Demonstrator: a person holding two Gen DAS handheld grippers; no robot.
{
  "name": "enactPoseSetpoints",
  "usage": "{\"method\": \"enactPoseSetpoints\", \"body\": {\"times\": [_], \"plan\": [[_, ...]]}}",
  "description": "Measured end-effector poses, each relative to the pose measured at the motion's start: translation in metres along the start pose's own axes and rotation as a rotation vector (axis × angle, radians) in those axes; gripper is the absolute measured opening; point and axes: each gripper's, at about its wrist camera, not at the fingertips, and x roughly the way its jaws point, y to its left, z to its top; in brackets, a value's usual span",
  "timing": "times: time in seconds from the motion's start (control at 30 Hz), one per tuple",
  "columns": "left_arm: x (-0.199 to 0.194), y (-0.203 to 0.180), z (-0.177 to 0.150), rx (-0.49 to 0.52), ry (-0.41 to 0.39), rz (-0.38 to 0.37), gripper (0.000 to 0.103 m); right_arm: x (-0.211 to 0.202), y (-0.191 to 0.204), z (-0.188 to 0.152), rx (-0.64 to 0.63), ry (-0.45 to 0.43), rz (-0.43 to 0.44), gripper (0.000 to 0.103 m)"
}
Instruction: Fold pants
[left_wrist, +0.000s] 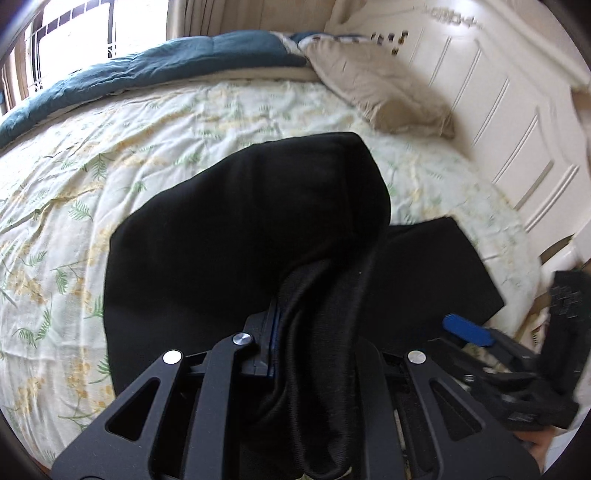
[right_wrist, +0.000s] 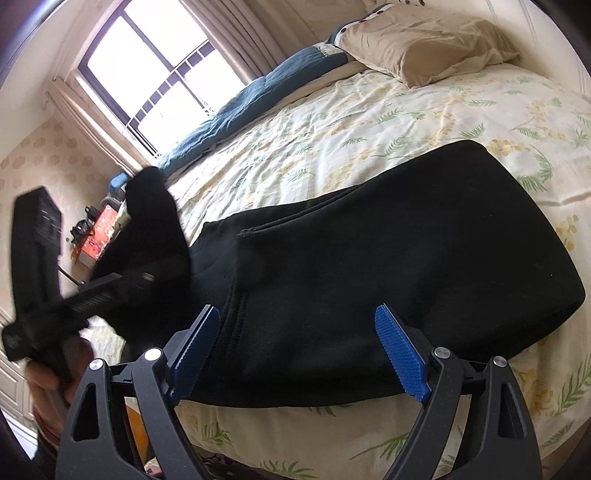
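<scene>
Left wrist view shows the left claw (left_wrist: 314, 332) clenched on a bunched end of the black soft-knit pants (left_wrist: 251, 229), lifted so it can fold over the part lying on the floral-sheeted bed (left_wrist: 74, 184). Right claw (right_wrist: 295, 354) hangs released over the flat section, likely ready to pin it.

Both wrist views look closely along their tools, sharing the black pants (left_wrist: 240, 240) and bed (right_wrist: 332, 122).
</scene>
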Motion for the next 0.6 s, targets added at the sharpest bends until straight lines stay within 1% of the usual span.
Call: {"method": "enactPoseSetpoints", "body": {"times": [0.13,0.2,0.47,0.6], "plan": [[0.020,-0.011,-0.006,0.032,0.028,0.067,0.012,-0.001,-0.006,0.000,0.022,0.001,0.023,0.085],[0.026,-0.014,-0.010,0.042,0.037,0.086,0.012,-0.001,-0.008,0.000,0.033,0.002,0.035,0.085],[0.037,-0.026,-0.015,0.088,0.035,0.174,0.012,-0.003,-0.016,-0.002,0.078,0.005,0.080,0.085],[0.039,-0.031,-0.018,0.107,0.026,0.203,0.012,-0.003,-0.019,-0.002,0.089,0.007,0.093,0.085]]}}
